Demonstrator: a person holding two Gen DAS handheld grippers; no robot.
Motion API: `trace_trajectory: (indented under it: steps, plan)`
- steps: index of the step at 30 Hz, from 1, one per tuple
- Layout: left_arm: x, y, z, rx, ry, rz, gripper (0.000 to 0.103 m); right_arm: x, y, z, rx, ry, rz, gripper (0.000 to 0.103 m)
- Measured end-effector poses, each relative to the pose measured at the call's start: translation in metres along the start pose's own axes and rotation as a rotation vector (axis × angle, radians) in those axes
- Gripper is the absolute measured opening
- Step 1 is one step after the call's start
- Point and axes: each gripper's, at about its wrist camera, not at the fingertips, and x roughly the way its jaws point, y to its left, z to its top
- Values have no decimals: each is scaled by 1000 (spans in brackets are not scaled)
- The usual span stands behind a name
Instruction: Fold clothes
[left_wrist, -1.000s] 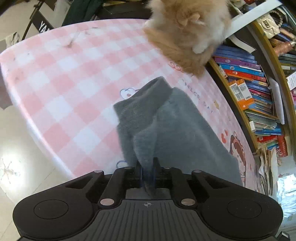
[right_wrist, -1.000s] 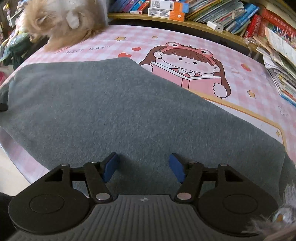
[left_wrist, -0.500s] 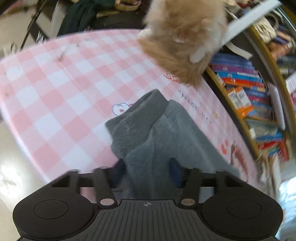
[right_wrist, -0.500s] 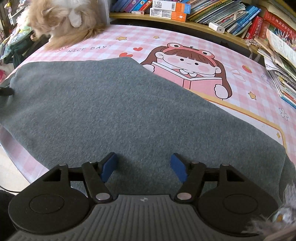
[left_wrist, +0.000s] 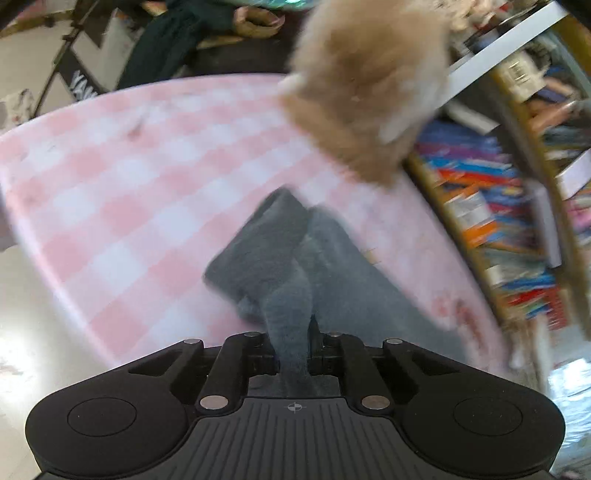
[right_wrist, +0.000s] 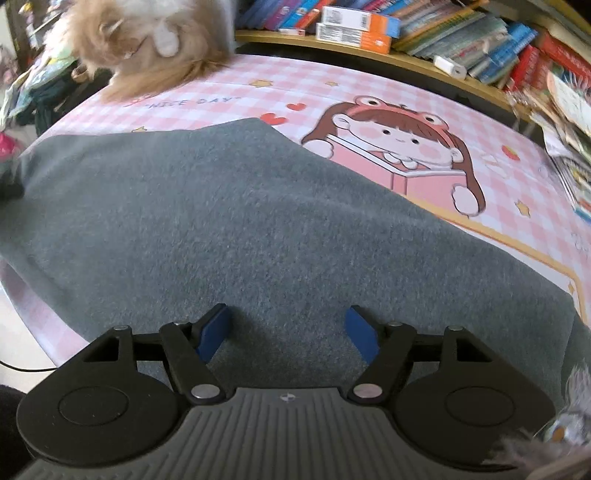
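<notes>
A grey garment (right_wrist: 229, 221) is spread over a pink checked tablecloth (right_wrist: 424, 92), covering most of the near side of the table in the right wrist view. Its far edge runs just beside the printed cartoon girl (right_wrist: 399, 147) reading a book.

The left gripper (left_wrist: 293, 343) is seen with its jaws pressed together on a gathered fold of the grey garment (left_wrist: 288, 314); a strip of fabric is pinched between them and is drawn up from the cloth. Beyond the pinch, a folded-over flap is seen lying on the checked cloth (left_wrist: 110, 192). The left wrist view is motion-blurred.

The right gripper (right_wrist: 288, 334) is held low over the garment with its jaws spread wide; the blue pads (right_wrist: 212, 332) are seen well apart, with flat grey fabric between them. Whether the pads touch the fabric cannot be told.

A fluffy tan cat (right_wrist: 147, 40) is noted at the far left corner of the table, beside the "NICE DAY" lettering. Shelves of books (right_wrist: 461, 44) are ranged behind the table.
</notes>
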Motion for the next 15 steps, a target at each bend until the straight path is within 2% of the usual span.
trace_trajectory:
  steps: [4, 7, 12, 15]
  plan:
    - [9, 2, 1, 7, 5, -13, 17, 1, 0, 0, 12, 1, -5, 69]
    - [14, 13, 2, -33, 27, -23, 23, 0, 2, 0, 22, 1, -17, 69]
    - [19, 23, 5, -102, 31, -78, 23, -1, 6, 0, 44, 11, -42, 69]
    - [25, 27, 7, -180, 37, -115, 17, -2, 9, -1, 61, 13, -56, 69]
